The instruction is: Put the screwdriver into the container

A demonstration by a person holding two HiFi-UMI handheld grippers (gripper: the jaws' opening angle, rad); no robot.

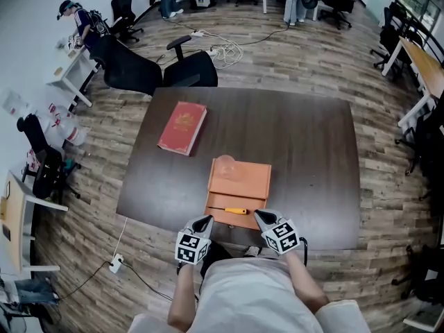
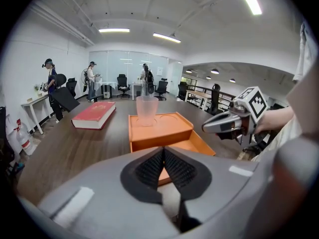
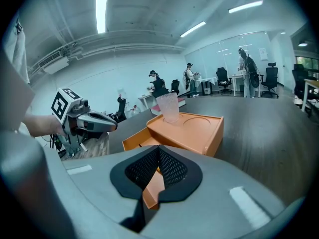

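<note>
1. Head view shows the screwdriver (image 1: pixel 232 210) lying flat and crosswise in the low open tray at the near side of the orange box (image 1: pixel 253 179), with its yellow-orange handle toward the box's right. Lying loose like this, it is free to be taken from above
2. A clear plastic cup (image 1: pixel 225 166) stands upright in the left round recess on the raised far part of the orange box, and the recess beside it is bare. The cup looks like the intended container, seated so it will not tip and mouth-up so a tool can be dropped in
3. The left gripper (image 1: pixel 205 223) hovers just off the orange box's near left corner. Its jaws are pressed together with nothing between them, and the left gripper view shows the pads meeting at the tips with only the box beyond
4. The right gripper (image 1: pixel 262 218) hovers off the orange box's near right corner, likewise closed on nothing. The pair flank the screwdriver, which reads as a ready pose, and whichever one reaches for it must spread first
5. A red book (image 1: pixel 182 127) lies flat on the worktop (image 1: pixel 312 158), beyond and left of the orange box and well apart from it. It seems to play no part in the task
</note>
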